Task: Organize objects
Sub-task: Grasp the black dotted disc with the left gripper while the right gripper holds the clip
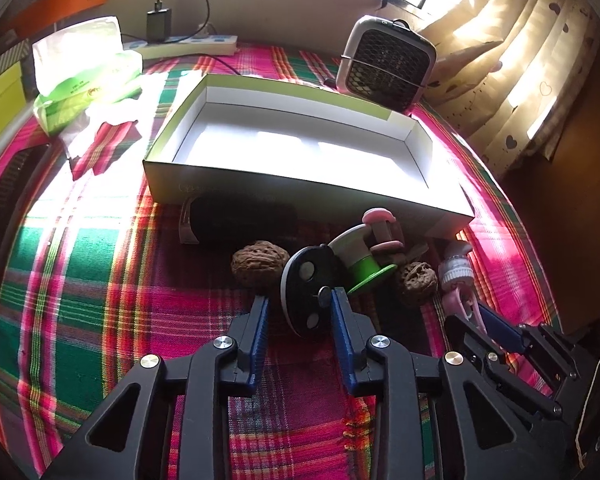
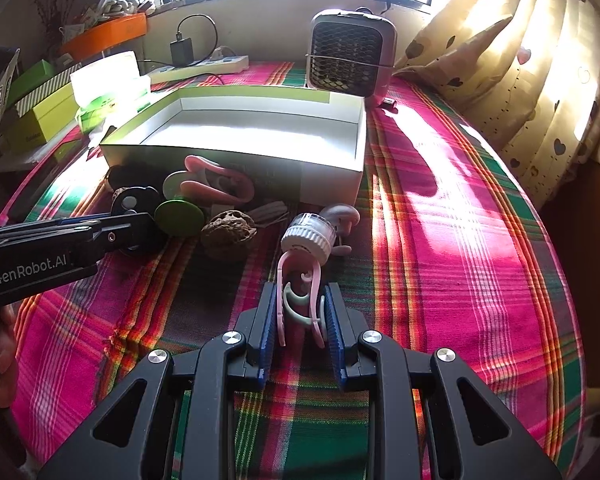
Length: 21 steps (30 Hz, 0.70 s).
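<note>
Both my jaws are clamped: left gripper (image 1: 300, 304) on black round disc (image 1: 306, 292), right gripper (image 2: 300, 308) on pink looped clip (image 2: 300, 280); either may slip before white cardboard box (image 1: 228, 184) at twelve o'clock.

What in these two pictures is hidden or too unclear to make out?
- Dark case, left wrist view: in the box's shadow, what it is stays unclear.
- Box floor, both views: sun glare washes it out.
- Black disc, right wrist view: the left fingers cover its lower part.
- Things on the orange tray: too small.
</note>
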Available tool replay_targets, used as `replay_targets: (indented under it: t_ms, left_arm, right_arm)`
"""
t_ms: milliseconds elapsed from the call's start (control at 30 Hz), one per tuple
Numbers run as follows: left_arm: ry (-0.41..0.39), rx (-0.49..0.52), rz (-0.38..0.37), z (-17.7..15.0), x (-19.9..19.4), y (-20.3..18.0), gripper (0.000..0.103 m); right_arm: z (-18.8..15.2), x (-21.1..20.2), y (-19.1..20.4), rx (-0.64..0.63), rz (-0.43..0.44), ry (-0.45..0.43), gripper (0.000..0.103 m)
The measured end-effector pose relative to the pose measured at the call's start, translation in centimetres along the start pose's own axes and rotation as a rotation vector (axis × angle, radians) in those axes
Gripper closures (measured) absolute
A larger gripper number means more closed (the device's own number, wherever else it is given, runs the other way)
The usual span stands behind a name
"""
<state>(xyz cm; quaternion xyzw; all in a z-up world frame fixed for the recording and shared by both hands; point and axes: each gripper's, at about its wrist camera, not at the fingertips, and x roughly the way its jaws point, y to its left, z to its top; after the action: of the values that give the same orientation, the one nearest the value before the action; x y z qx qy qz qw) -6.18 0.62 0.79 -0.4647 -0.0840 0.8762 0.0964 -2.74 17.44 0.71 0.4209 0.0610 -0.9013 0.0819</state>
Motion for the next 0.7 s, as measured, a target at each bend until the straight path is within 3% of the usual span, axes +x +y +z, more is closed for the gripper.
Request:
replay_targets:
  t_ms: [433, 700]
  left_arm:
    - [0.004, 0.015, -0.027, -0.55, -0.71, 0.22, 0.088]
    - [0.005, -0.017, -0.046, -0.19, -0.15, 0.68, 0.085]
  right_arm:
    - [-0.05, -0.02, -0.04, -0.001, -0.001, 0.000, 0.078]
    - [-0.08, -0.01, -0.01, 0.000, 0.000, -0.001, 0.078]
